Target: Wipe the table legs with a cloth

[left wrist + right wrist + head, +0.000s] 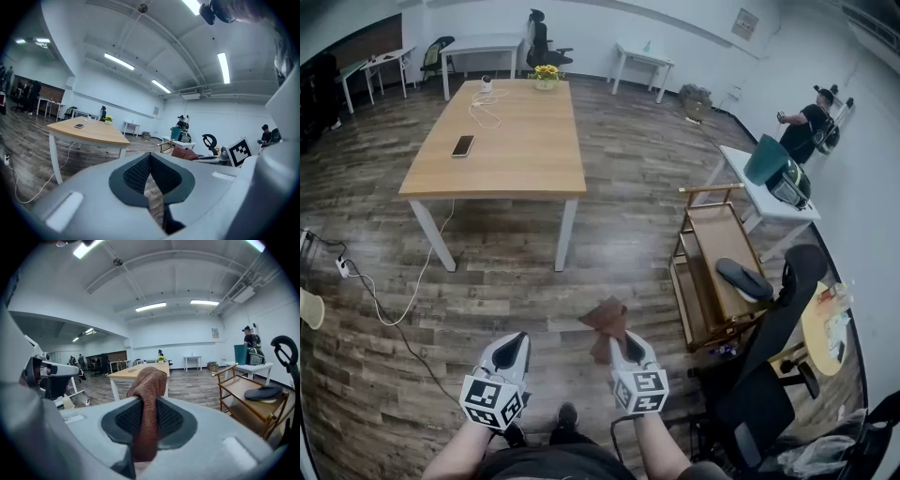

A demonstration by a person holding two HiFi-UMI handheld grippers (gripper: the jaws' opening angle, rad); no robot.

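Observation:
A brown cloth (pixel 607 319) (pixel 146 394) hangs out of my right gripper (pixel 627 345) (pixel 146 420), which is shut on it. My left gripper (pixel 515 351) (pixel 150 178) is shut with nothing between its jaws. Both are held low over the wooden floor, in front of the person's body. The wooden table (pixel 502 141) (pixel 86 131) (pixel 140 372) with white legs stands ahead. Its near right leg (pixel 566 233) and near left leg (pixel 432 234) are well away from both grippers.
A phone (pixel 463 145), a cable and a flower pot (pixel 547 77) lie on the table. A white cable (pixel 403 305) runs across the floor at left. A wooden trolley (pixel 712 272) and black office chair (pixel 769 366) stand at right. A person (pixel 806 127) stands far right.

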